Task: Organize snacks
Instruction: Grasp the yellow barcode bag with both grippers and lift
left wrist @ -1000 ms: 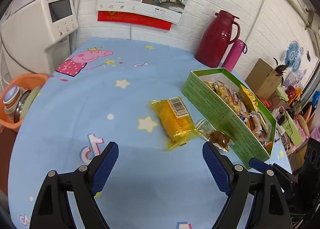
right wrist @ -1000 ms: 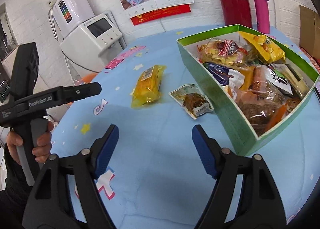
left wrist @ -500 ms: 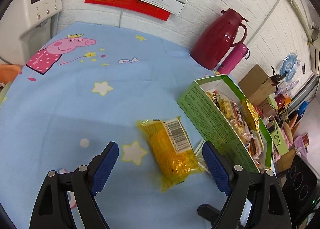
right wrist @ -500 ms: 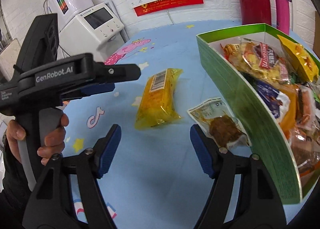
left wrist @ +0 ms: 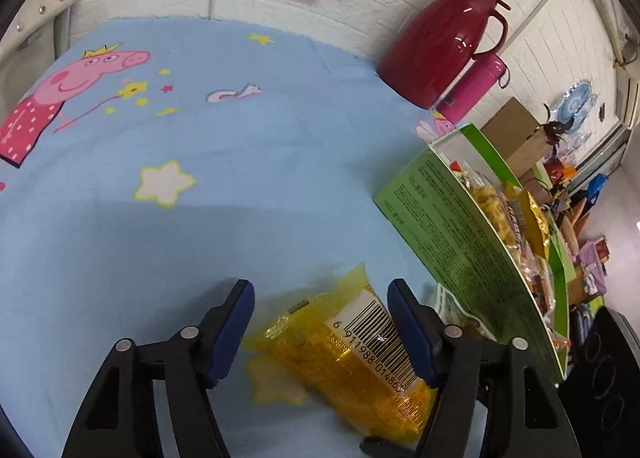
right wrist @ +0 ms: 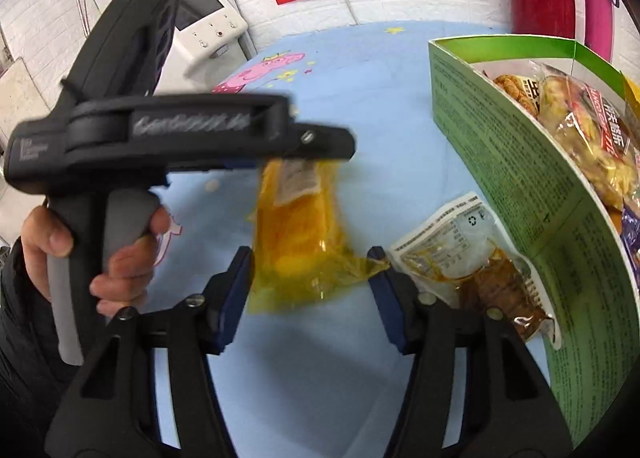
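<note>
Left wrist view: the left tool point(left wrist: 320, 322) stands apart, its fingers either side of the yellow snack packet point(left wrist: 352, 362) lying on the desk point(left wrist: 240, 162), left of the green box point(left wrist: 460, 242).

Right wrist view: the right tool point(right wrist: 310, 294) is apart too, near the packet's near end; a brown snack pouch point(right wrist: 480, 270) lies beside the box.

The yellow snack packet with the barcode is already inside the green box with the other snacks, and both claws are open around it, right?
Not quite. The yellow snack packet lies on the blue tablecloth, outside the green box, as the left wrist view shows. The left claw and right claw are indeed open around it.
</note>
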`<act>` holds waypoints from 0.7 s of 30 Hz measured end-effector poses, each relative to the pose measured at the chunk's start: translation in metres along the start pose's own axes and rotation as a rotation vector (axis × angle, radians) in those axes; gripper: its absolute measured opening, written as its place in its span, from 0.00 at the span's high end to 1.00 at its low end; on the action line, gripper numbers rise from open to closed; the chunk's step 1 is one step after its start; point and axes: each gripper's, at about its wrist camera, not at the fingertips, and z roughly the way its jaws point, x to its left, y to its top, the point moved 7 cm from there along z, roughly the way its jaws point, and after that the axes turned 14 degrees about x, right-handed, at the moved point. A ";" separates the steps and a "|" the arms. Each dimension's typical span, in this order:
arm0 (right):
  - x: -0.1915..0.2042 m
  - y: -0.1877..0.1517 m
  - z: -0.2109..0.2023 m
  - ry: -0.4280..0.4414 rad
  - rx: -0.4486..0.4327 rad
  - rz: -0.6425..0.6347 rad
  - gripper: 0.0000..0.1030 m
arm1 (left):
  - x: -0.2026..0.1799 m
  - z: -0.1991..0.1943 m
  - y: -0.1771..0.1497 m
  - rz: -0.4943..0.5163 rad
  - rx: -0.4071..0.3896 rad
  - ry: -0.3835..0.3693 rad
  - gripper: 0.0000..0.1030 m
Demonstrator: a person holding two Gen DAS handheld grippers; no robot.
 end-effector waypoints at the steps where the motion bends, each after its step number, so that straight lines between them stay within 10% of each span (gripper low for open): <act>1: -0.001 -0.001 -0.002 0.011 0.002 0.005 0.44 | 0.001 -0.003 -0.007 -0.007 -0.003 -0.008 0.33; 21: 0.004 -0.102 -0.060 0.095 0.037 -0.028 0.34 | -0.027 -0.036 -0.154 -0.037 0.060 -0.249 0.31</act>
